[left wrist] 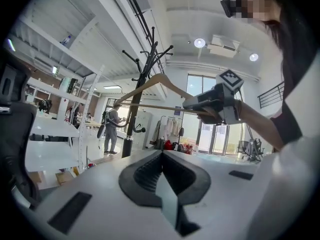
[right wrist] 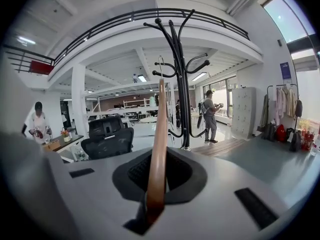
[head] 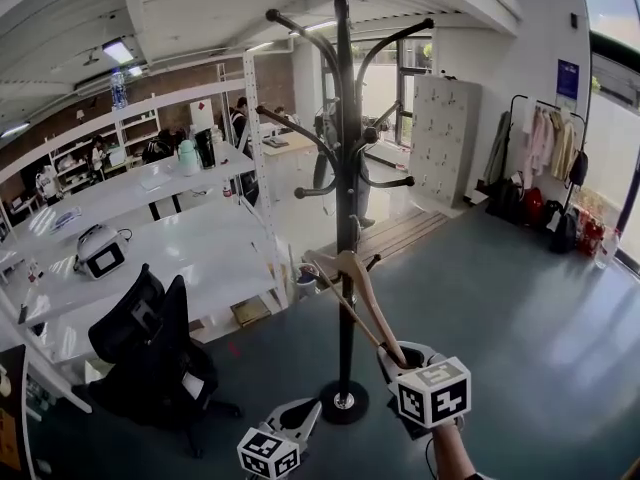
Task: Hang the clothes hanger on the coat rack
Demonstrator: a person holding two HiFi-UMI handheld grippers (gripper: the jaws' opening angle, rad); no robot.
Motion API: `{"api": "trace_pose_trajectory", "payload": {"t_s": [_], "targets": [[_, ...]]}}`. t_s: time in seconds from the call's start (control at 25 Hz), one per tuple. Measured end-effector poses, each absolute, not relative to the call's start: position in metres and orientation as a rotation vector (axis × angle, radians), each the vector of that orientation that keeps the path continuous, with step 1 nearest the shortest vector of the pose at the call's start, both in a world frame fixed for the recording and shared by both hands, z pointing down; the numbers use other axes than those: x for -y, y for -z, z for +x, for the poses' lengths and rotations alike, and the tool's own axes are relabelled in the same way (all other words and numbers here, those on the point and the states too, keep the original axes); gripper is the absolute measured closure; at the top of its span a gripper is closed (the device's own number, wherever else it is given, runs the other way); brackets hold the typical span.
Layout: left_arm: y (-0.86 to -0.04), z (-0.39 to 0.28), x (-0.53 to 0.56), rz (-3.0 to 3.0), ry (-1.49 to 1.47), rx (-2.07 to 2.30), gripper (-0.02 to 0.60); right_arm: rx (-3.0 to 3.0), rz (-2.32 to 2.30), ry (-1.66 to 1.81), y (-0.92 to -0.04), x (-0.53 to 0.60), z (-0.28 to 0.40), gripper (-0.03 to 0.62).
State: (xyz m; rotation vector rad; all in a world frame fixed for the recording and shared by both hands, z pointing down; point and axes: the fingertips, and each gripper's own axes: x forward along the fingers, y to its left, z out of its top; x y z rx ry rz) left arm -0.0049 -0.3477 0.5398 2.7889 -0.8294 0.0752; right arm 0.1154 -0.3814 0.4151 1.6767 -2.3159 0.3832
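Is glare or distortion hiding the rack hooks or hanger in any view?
Head view: fisheye bows the edges, but the coat rack and hanger are sharp; right window overexposed. Left gripper view: bright windows backlight the rack. Right gripper view: hanger soft close to the lens.

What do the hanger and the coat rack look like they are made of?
The hanger looks like wood: warm brown with a smooth, slightly satin surface. The coat rack is probably black-painted metal tubing, judging by its thin, curved, faintly glossy arms, though the look alone does not settle it.

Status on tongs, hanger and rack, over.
Right tongs shut on wooden hanger. Left tongs shut, empty. Not yet on coat rack; hooks bare.
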Motion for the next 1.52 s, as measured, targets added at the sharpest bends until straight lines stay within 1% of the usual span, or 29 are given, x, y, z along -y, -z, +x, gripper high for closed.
{"api": "trace_pose_trajectory", "payload": {"t_s": [0.24,0.6,0.88,1.16,1.2,1.32,1.4,1.52], "targets": [[-0.541,0.019,0.388,2.754,-0.089,0.841,0.581,2.342,1.6,-0.375,-0.396,0.457,0.129,0.568],[-0.531,0.036,0.443,2.656,-0.002,1.086,0.581,2.381,1.388,-0.36,-0.399,0.534,0.146,0.568],[-0.537,0.056,0.454,2.611,-0.016,1.163,0.581,2.516,1.257,-0.449,-0.419,0.547,0.146,0.568],[-0.541,0.061,0.447,2.563,-0.019,1.24,0.581,2.527,1.293,-0.367,-0.422,0.55,0.155,0.566],[-0.54,0.063,0.444,2.558,-0.022,1.248,0.581,2.546,1.292,-0.36,-0.42,0.548,0.156,0.562],[-0.543,0.063,0.435,2.535,-0.039,1.285,0.581,2.591,1.292,-0.338,-0.419,0.542,0.161,0.515],[-0.55,0.062,0.425,2.516,-0.049,1.307,0.58,2.589,1.322,-0.324,-0.422,0.536,0.167,0.502],[-0.559,0.06,0.407,2.483,-0.076,1.322,0.581,2.569,1.418,-0.284,-0.419,0.526,0.18,0.5]]}}
